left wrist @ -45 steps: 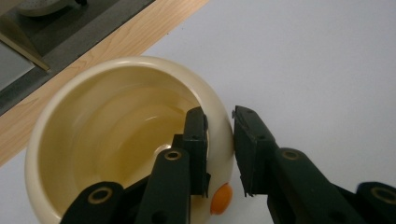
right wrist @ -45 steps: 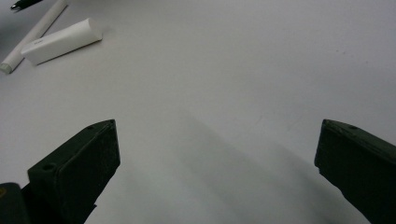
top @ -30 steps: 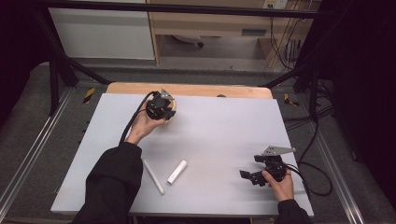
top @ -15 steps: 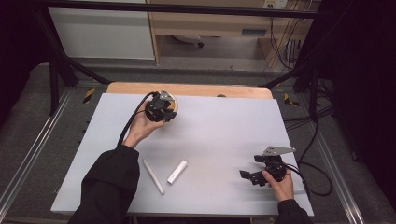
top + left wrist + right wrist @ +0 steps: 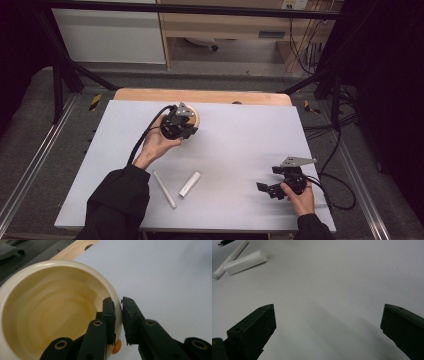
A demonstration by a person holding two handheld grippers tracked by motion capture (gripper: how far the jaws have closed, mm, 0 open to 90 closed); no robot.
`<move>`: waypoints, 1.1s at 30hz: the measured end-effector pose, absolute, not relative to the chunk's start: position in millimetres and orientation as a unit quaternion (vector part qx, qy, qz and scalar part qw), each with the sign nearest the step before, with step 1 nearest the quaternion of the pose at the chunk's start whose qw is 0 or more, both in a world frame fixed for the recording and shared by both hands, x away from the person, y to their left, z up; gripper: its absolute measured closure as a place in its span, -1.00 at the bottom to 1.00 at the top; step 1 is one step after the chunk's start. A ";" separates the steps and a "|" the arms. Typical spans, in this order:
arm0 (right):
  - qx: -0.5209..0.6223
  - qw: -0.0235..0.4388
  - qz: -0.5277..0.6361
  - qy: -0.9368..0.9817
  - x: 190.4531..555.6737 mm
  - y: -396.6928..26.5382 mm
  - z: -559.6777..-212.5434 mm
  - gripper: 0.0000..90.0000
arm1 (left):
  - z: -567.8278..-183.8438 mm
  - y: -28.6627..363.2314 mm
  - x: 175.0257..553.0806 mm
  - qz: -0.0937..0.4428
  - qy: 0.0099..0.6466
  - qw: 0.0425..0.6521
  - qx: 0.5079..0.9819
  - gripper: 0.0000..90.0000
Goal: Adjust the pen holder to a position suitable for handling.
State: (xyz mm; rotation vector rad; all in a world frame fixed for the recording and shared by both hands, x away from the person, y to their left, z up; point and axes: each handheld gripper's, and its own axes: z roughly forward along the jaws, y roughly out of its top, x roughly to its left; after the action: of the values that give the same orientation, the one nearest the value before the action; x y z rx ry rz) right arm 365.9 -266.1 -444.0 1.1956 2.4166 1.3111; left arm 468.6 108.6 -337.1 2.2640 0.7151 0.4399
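One bowl [image 5: 50, 310], cream-coloured, sits near the far edge of the desk [image 5: 240, 145]; it serves as the landmark. The left tongs [image 5: 118, 312] are clamped on the bowl's rim, one jaw inside the wall and one outside, with an orange spot visible below the rim between them. Two white items lie toward the near edge from the bowl: one slim pen [image 5: 164, 189] and one short cap [image 5: 190, 183], close together but apart. The right tongs [image 5: 265, 189] rest well to the right of the bowl, jaws spread wide and holding nothing. The desk has a pale grey mat over a wooden top. Beyond the bowl stand a white cabinet [image 5: 110, 35] and wooden shelving [image 5: 225, 25].
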 end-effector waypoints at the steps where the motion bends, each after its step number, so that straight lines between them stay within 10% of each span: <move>1: 0.398 0.071 0.436 0.804 365.8 -266.0 -443.9 -0.98 | -337.5 107.4 466.7 0.169 0.277 0.356 0.877 0.78; 33: 0.397 0.069 0.435 0.805 365.9 -265.6 -444.3 -0.98 | -368.7 67.7 444.8 0.099 0.244 0.353 0.898 0.79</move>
State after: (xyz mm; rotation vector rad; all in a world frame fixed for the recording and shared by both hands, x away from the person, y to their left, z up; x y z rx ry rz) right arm 365.9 -265.6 -444.3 1.1965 2.4235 1.3109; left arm 444.8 67.7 -368.7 2.3227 0.6312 0.2564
